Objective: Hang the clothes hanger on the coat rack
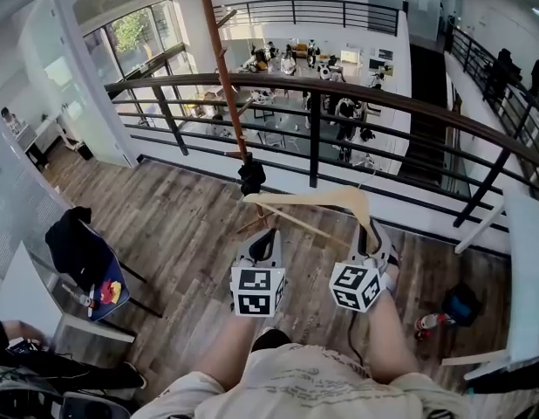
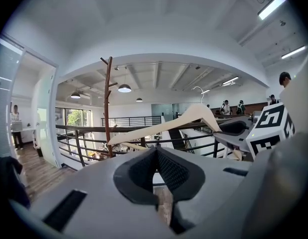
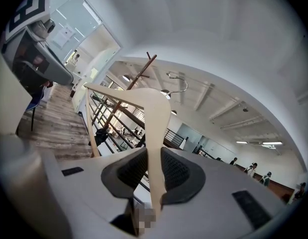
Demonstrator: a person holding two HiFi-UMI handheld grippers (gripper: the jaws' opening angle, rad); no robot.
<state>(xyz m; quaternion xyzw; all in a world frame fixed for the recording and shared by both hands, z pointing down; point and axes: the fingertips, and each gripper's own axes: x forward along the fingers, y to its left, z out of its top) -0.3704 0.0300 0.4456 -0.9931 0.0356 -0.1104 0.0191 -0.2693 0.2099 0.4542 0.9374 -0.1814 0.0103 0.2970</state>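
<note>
The pale wooden hanger hangs in the air in front of me, and my right gripper is shut on one of its arms. In the right gripper view the arm runs up between the pads, with the metal hook above it. My left gripper sits beside it to the left, shut and holding nothing. The brown coat rack stands just beyond the hanger, by the railing. From the left gripper view its branched pole rises left of the hanger.
A dark railing runs across behind the rack, over a lower floor. A black object sits low on the pole. A chair with a dark garment stands at the left, a white table at the right.
</note>
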